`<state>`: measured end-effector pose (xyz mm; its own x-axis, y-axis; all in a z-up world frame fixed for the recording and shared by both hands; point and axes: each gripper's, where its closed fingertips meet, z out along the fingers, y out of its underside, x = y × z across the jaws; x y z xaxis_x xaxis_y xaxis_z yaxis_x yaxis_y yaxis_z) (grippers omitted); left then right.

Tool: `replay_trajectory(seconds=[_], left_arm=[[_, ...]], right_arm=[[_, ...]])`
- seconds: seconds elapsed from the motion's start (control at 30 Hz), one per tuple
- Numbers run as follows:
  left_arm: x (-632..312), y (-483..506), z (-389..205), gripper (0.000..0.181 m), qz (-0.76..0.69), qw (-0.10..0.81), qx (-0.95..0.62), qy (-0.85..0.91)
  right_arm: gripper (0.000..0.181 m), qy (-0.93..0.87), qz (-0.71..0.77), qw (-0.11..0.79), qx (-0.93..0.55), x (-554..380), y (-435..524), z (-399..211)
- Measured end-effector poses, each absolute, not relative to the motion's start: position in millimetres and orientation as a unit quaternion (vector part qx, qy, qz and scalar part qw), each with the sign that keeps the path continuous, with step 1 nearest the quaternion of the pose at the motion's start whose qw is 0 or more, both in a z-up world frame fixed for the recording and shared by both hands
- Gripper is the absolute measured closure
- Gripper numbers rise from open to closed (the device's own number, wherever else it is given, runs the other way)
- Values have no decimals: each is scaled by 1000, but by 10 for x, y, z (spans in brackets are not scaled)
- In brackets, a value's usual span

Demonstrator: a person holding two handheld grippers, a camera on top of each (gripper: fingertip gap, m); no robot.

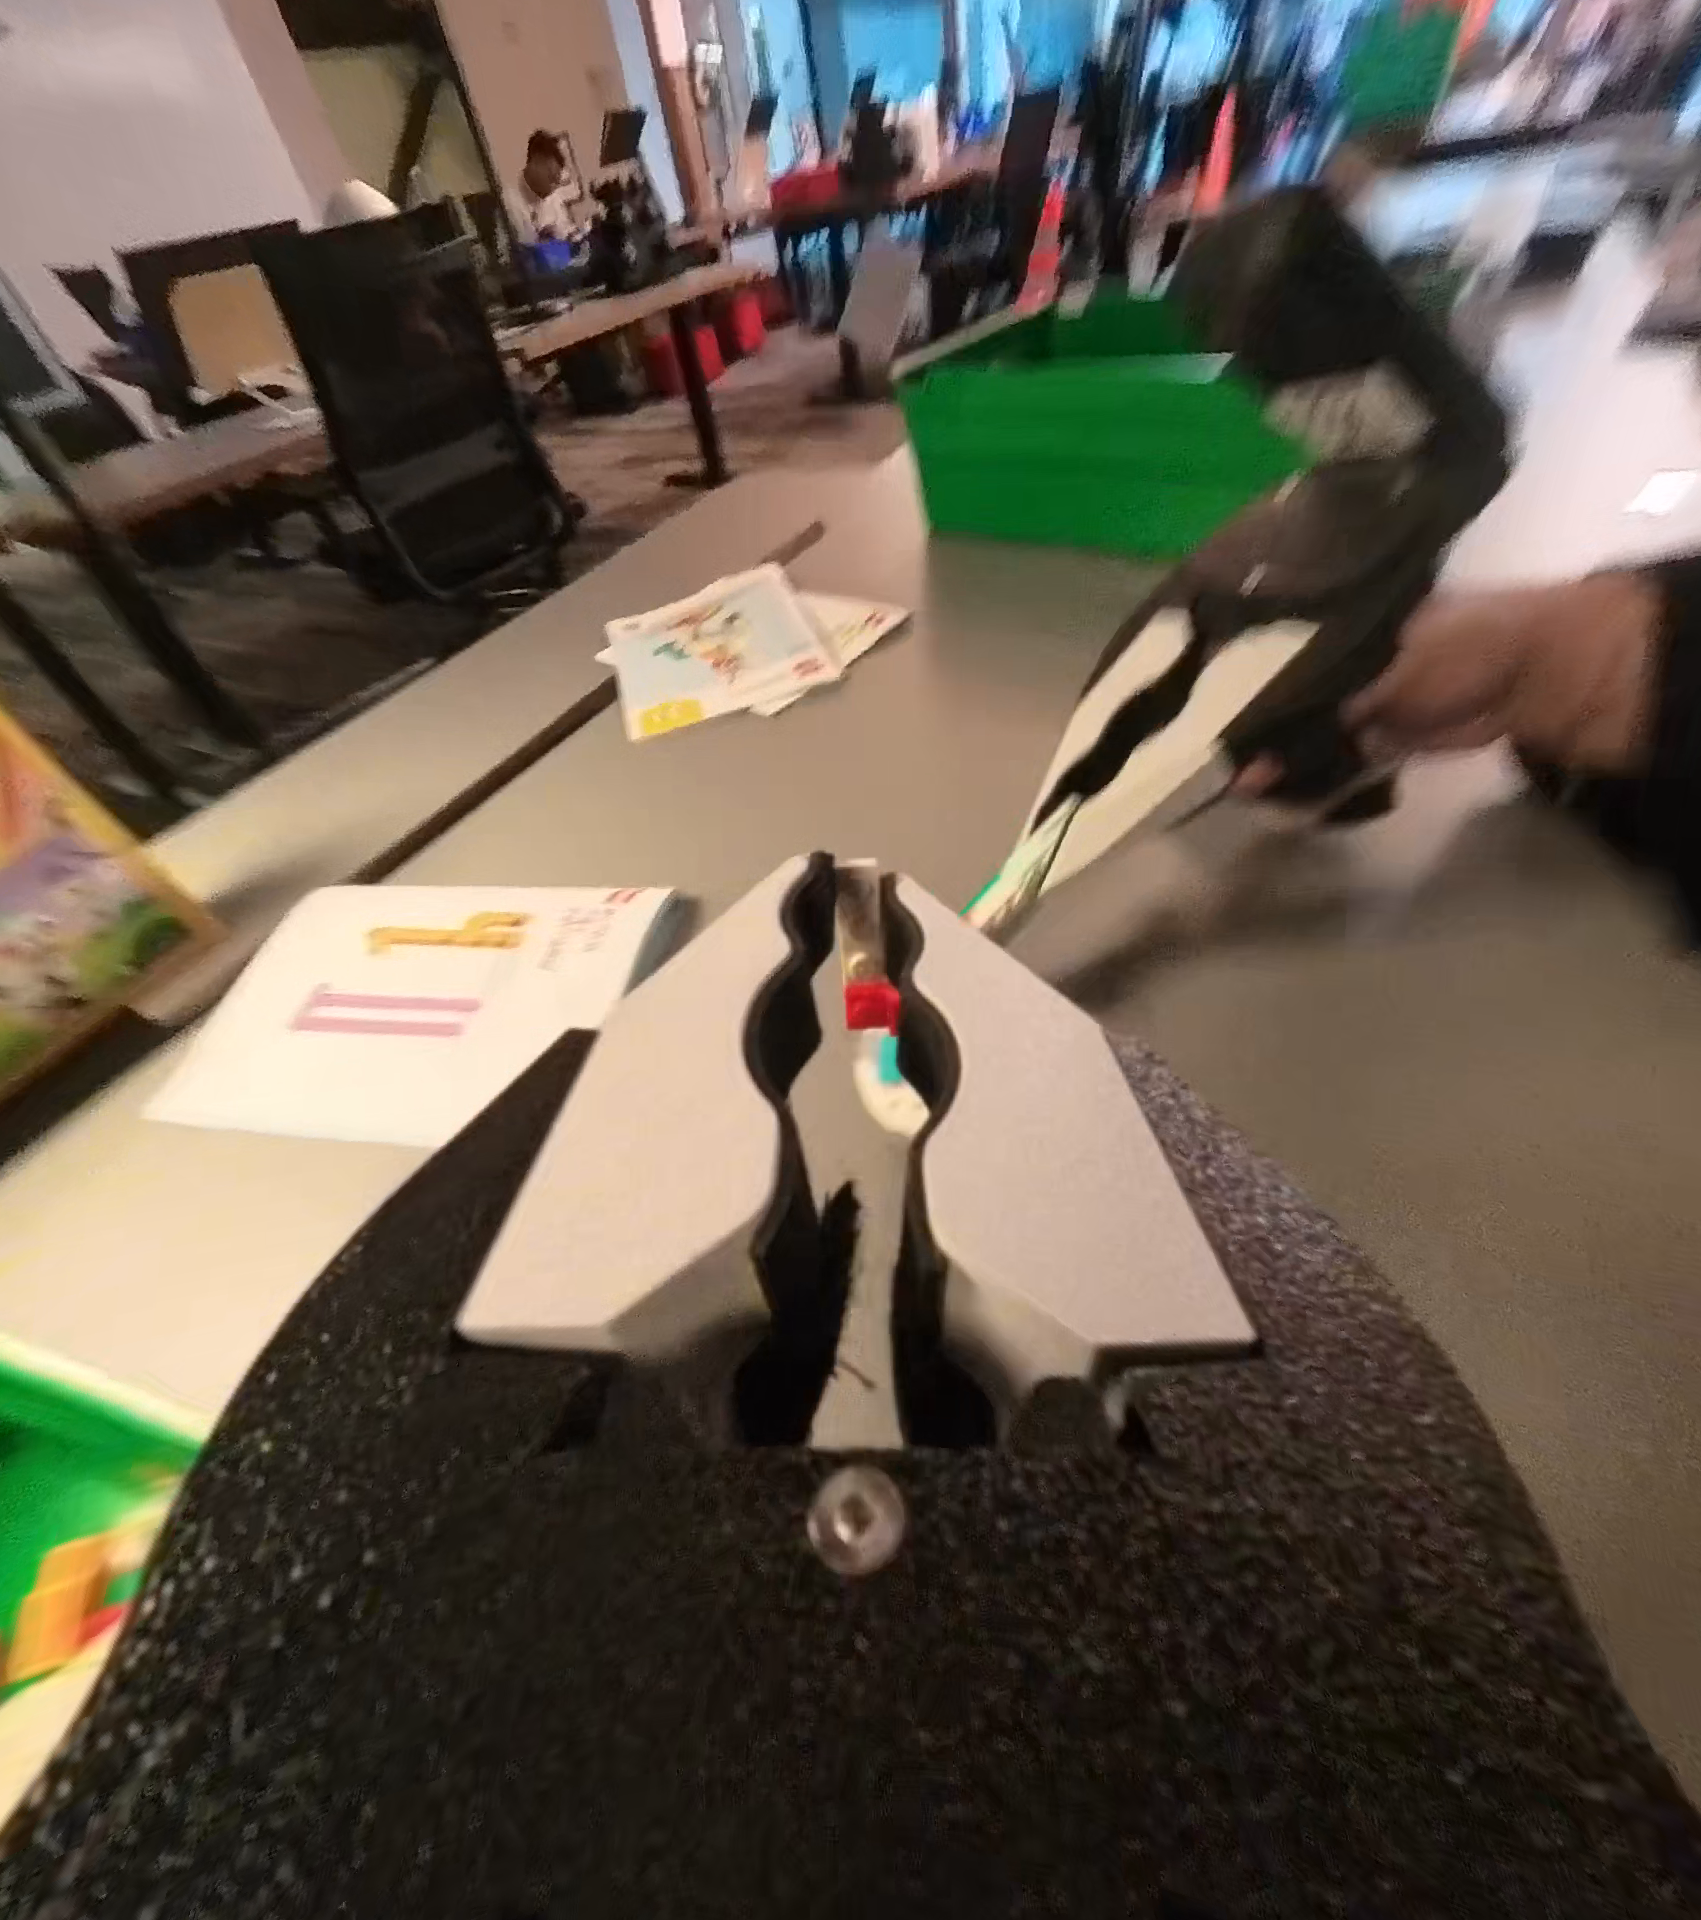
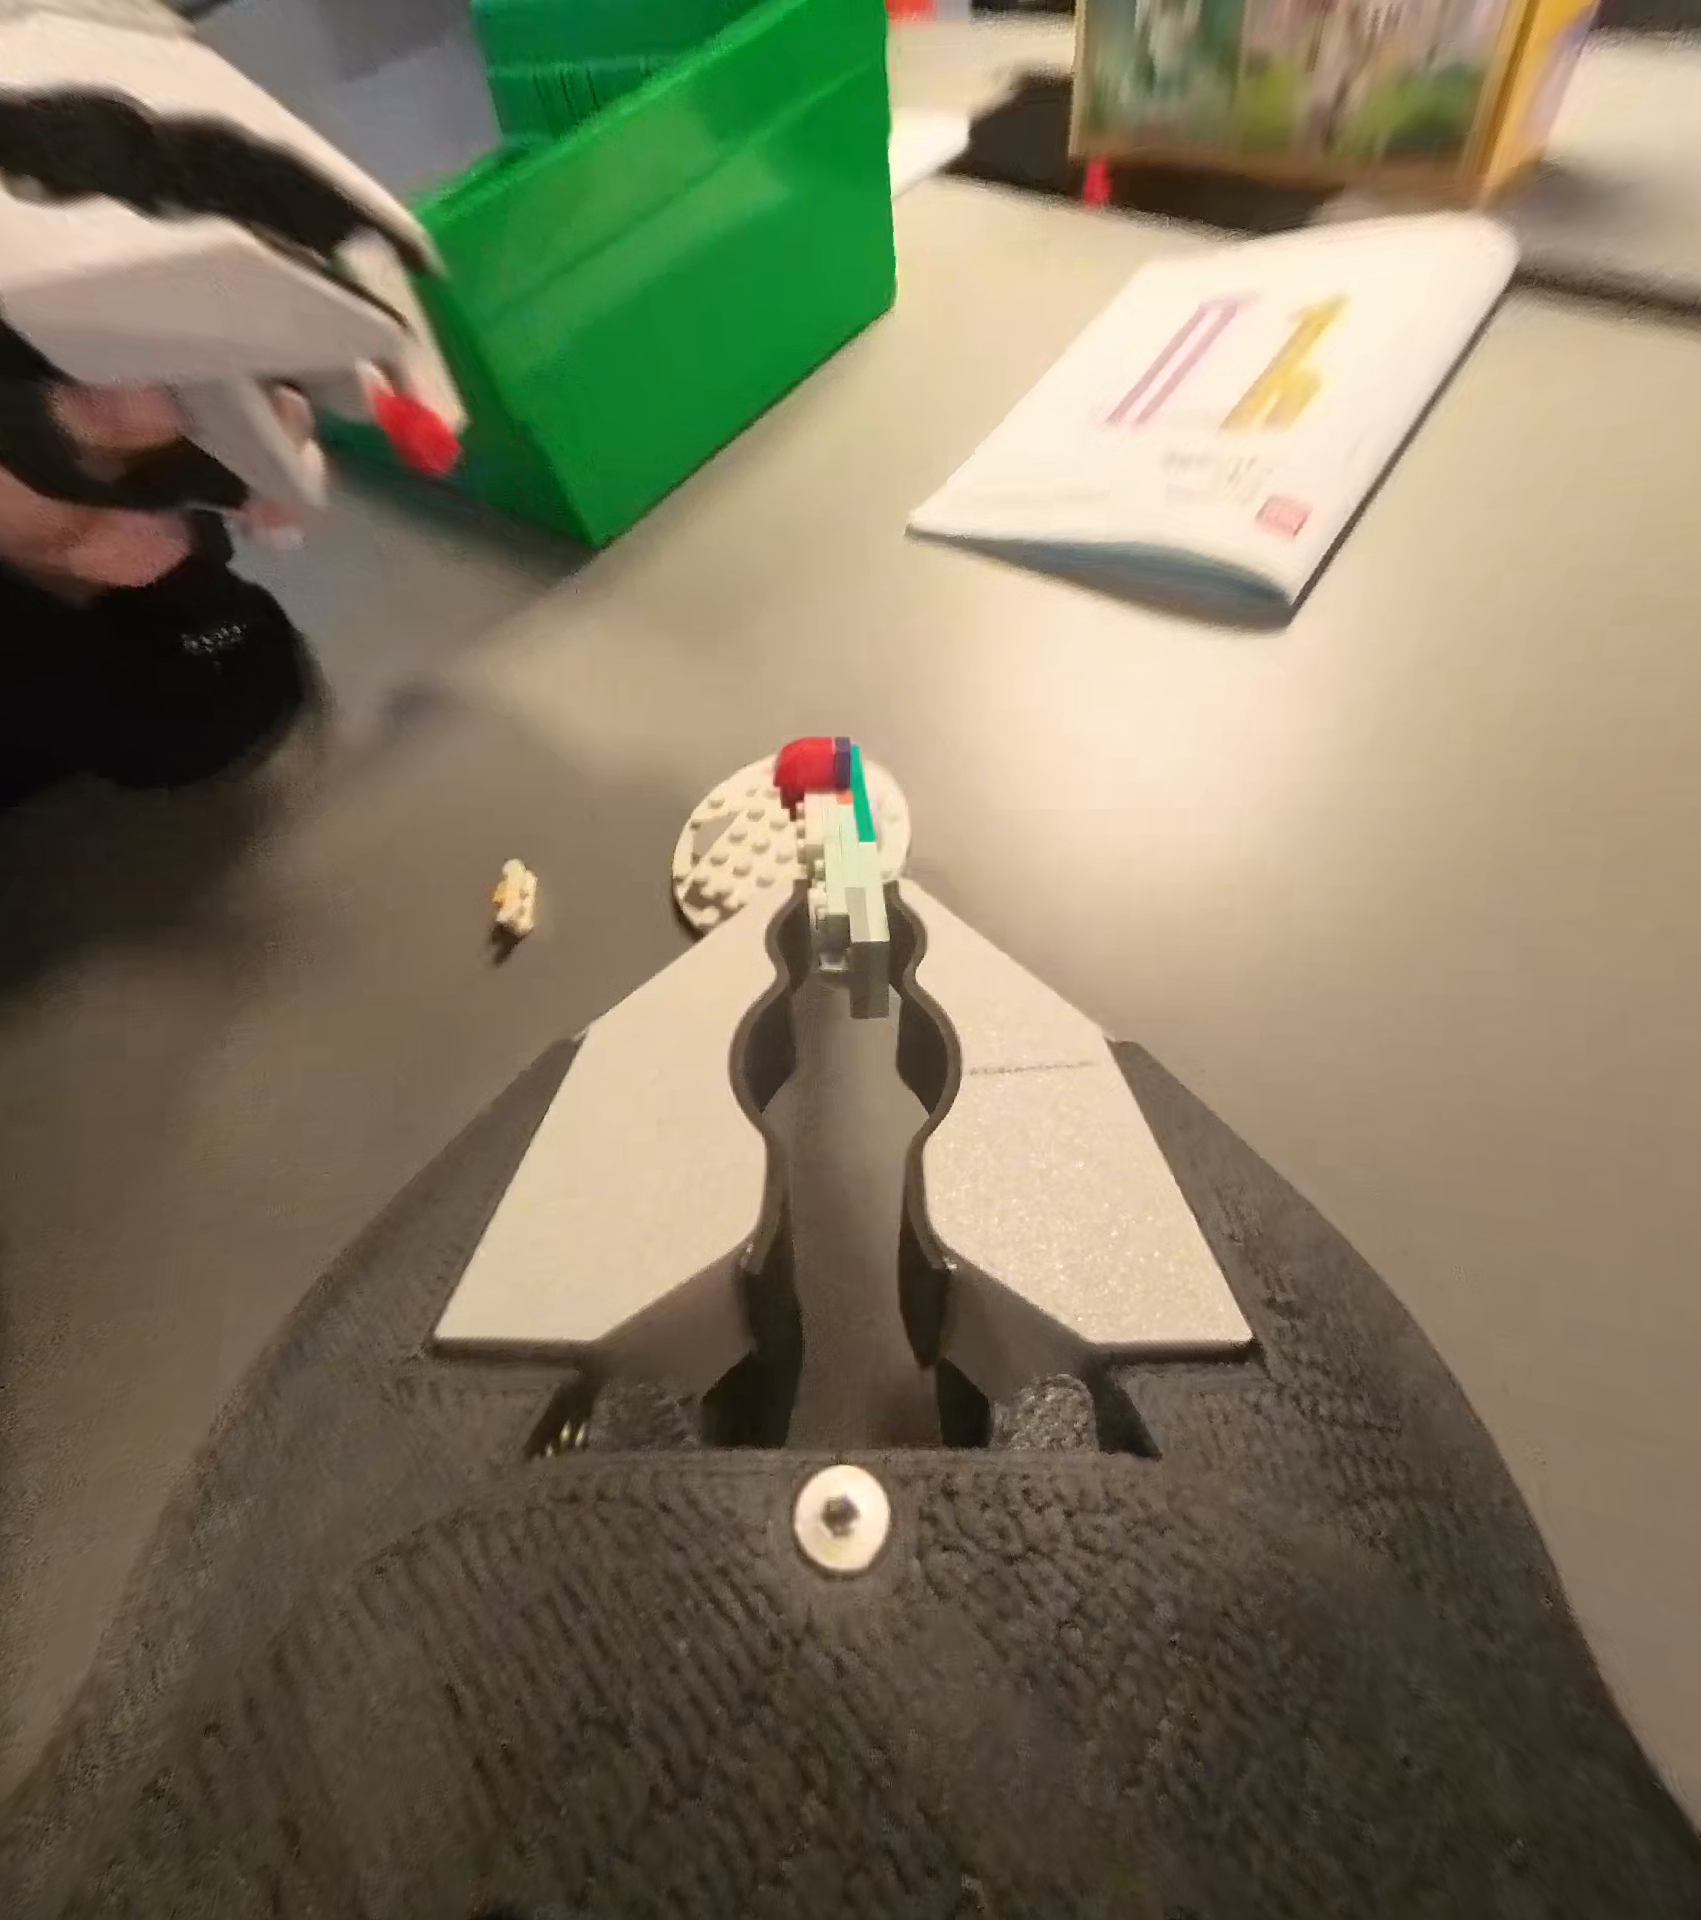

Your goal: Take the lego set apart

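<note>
In our left wrist view, the left gripper [image 1: 851, 904] pinches a small red plastic lego brick [image 1: 872, 1006] between its nearly closed grey fingers, above the grey table [image 1: 1345, 1195]. The white instruction booklet [image 1: 410, 1003] lies just left of that gripper; our right gripper [image 1: 1022, 873], blurred, reaches in from the right, and beyond it stands a green plastic bin [image 1: 1064, 457]. In our right wrist view, the right gripper [image 2: 851, 925] is clamped narrowly on a pale green and white lego assembly [image 2: 851, 883] with a red piece at its far tip, over a round white studded plate [image 2: 732, 847]. A tiny tan piece [image 2: 517, 899] lies left of that plate.
</note>
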<state>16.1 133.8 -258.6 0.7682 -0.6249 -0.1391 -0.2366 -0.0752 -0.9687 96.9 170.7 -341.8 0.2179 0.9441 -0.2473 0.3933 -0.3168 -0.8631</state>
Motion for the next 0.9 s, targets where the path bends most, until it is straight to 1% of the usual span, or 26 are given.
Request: replay_trajectory(seconds=[0.07,0.1,0.17,0.23,0.27,0.3,0.37,0.43,0.47,0.53,0.63,0.7,0.77,0.9], left_arm=[[205,1282,-2437,175,-255,612,-706,249],[223,1263,-2367,175,-298,612,-697,225],[246,1246,-2241,175,-373,612,-674,179],[290,1226,-2151,175,-436,606,-647,151],[321,1219,-2128,175,-459,603,-636,144],[363,1208,-2118,175,-476,600,-626,144],[474,1194,-2166,175,-493,587,-623,156],[592,1164,-2211,175,-508,575,-618,172],[640,1156,-2234,175,-513,568,-619,177],[694,1169,-2289,175,-506,567,-624,182],[721,1206,-2349,175,-480,577,-634,186],[673,1280,-2392,175,-437,597,-648,179],[607,1366,-2415,175,-399,616,-660,159],[578,1471,-2446,175,-366,631,-671,134]], right_arm=[[168,-461,432,283,-721,982,1621,-3476],[159,-455,437,271,-727,989,1612,-3490],[139,-458,406,276,-741,1036,1677,-3540],[129,-470,364,322,-737,1064,1772,-3483],[129,-474,384,342,-714,1003,1711,-3340],[132,-472,439,349,-680,901,1561,-3135],[145,-445,559,338,-612,740,1246,-2719],[151,-435,601,324,-587,647,1088,-2572],[151,-443,597,323,-586,610,1044,-2587],[158,-456,590,318,-585,567,976,-2634],[162,-441,589,318,-597,552,1007,-2651],[159,-441,550,353,-616,563,1125,-2696],[158,-450,495,407,-622,577,1221,-2704],[157,-467,394,490,-622,542,1294,-2667]])
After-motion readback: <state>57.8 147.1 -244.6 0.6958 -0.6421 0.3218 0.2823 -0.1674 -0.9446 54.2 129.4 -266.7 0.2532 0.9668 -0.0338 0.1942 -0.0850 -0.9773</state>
